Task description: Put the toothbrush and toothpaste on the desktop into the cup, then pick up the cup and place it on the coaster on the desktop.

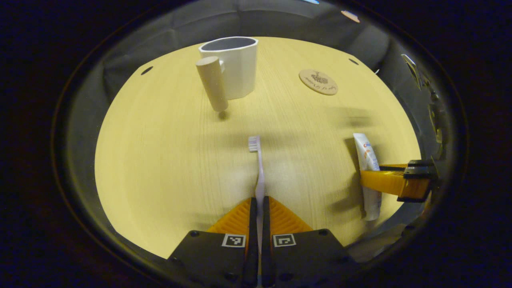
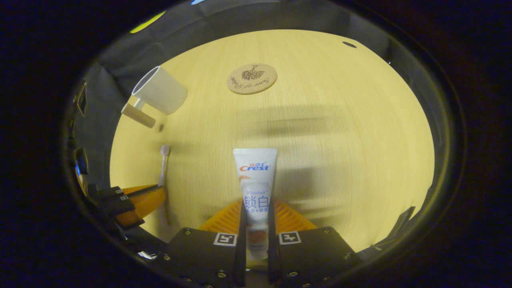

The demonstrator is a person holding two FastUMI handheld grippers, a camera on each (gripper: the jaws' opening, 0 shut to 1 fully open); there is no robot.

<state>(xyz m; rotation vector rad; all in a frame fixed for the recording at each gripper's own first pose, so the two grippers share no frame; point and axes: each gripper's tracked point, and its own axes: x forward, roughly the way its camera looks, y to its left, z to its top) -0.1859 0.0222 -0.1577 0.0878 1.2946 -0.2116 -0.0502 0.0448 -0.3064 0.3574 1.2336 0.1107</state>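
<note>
1. The left gripper (image 1: 259, 208) is clamping both fingers on the handle of the toothbrush (image 1: 259, 168); the brush is projecting toward 12 o'clock in the left gripper view, bristle head forward, over the worktop (image 1: 160, 160).
2. The right gripper (image 2: 256, 216) is clamping both fingers on the lower body of the toothpaste (image 2: 255, 176); the tube is pointing toward 12 o'clock in the right gripper view, flat crimped end forward.
3. The cup (image 1: 234, 66) is standing upright at 12 o'clock in the left gripper view, handle facing the camera. The coaster (image 1: 318, 81) is lying bare at 1 o'clock, well apart from the cup.
4. Risk: the toothbrush is being held at its thin rear end. It is likely pivoting between the fingers during tilting, so the head may be missing the cup opening.
5. Risk: the tube is soft. Finger pressure may be deforming it, and it may be slipping out.
6. Risk: both grippers are working side by side. Converging on one cup may be causing a collision or tipping the cup by its rim.
7. Risk: long items standing high in the cup may be toppling it during transfer to the coaster.
</note>
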